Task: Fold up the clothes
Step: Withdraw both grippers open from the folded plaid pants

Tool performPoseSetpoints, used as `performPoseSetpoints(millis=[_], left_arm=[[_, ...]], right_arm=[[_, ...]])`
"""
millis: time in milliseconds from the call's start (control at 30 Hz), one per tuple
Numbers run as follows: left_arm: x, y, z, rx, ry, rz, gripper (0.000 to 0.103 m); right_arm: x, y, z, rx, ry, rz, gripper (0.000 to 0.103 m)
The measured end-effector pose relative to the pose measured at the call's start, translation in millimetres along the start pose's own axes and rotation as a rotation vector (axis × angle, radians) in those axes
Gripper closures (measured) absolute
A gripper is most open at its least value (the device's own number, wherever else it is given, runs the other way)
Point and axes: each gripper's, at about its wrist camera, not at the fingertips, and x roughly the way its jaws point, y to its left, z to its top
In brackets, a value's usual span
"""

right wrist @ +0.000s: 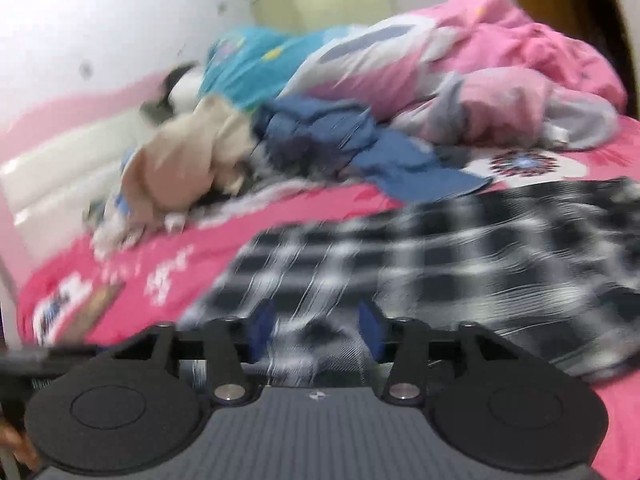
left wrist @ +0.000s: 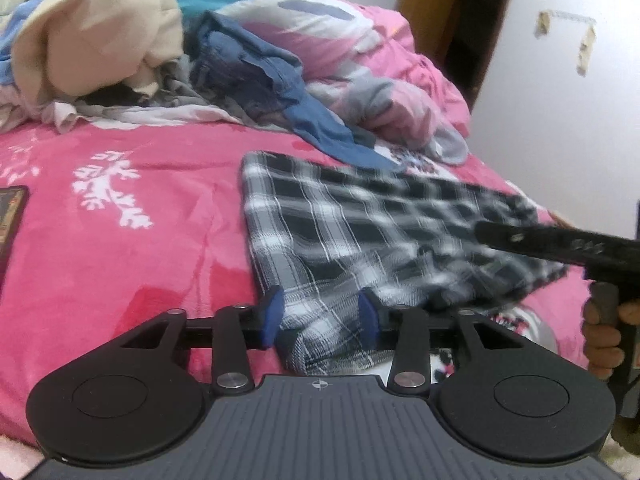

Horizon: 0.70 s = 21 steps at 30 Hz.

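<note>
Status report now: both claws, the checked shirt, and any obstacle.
Left claw open, plaid fabric between pads. Right claw open over checked shirt, flat on pink bedspread. Blue garment overlaps far edge.

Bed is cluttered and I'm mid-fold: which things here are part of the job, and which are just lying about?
Job:
- plaid garment, lying flat
- left claw, open over its near edge
- right claw, open over it
- unfolded pile: blue garment, beige garment

Lying about:
- pink duvet
- dark flat object on the sheet
</note>
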Motion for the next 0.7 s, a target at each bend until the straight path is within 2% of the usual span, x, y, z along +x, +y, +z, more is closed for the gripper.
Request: performPoseSetpoints(millis=[67, 133, 167, 233, 367, 467, 533, 667, 700], left_arm=[[-5.5, 0.5, 3.2, -0.026, -0.018, 0.002, 0.054], [-10.1, 0.4, 6.8, -0.05, -0.032, 0.004, 0.052], [-12.0, -0.2, 8.6, -0.06, -0.038, 0.007, 0.05], [-15.1, -1.2, 11.7, -0.082, -0.044, 0.023, 0.047], [-18.2, -3.3, 15.5, -0.121, -0.037, 0.065, 0.037], [-20.1, -6.4, 14.2, -0.138, -0.02, 0.082, 0.031], [-21.8, -9.2, 13.5, -0.147, -0.012, 0.089, 0.024], [-26.8, -15.8, 13.3, -0.141, -0.017, 0.093, 0.005], [-28.2, -18.5, 13.4, -0.132, -0.024, 0.093, 0.004]], right_arm=[[-11.9, -6.7, 7.0, 0.033, -0.022, -0.01, 0.031], [-21.1, -10.0, 12.6, 0.043, -0.048, -0.035, 0.019], [-25.8, -10.1, 14.7, 0.041, -0.063, -0.053, 0.009], [-33.0, -8.8, 17.8, 0.037, -0.086, -0.083, 0.0], [-39.7, -5.0, 19.8, 0.031, -0.102, -0.127, 0.0], [-40.4, -0.3, 18.2, 0.033, -0.103, -0.209, 0.0], [-41.2, 1.9, 17.2, 0.026, -0.105, -0.254, 0.0], [-45.3, 5.3, 14.3, -0.008, -0.11, -0.285, 0.0], [-47.2, 6.1, 13.6, -0.016, -0.108, -0.287, 0.0]])
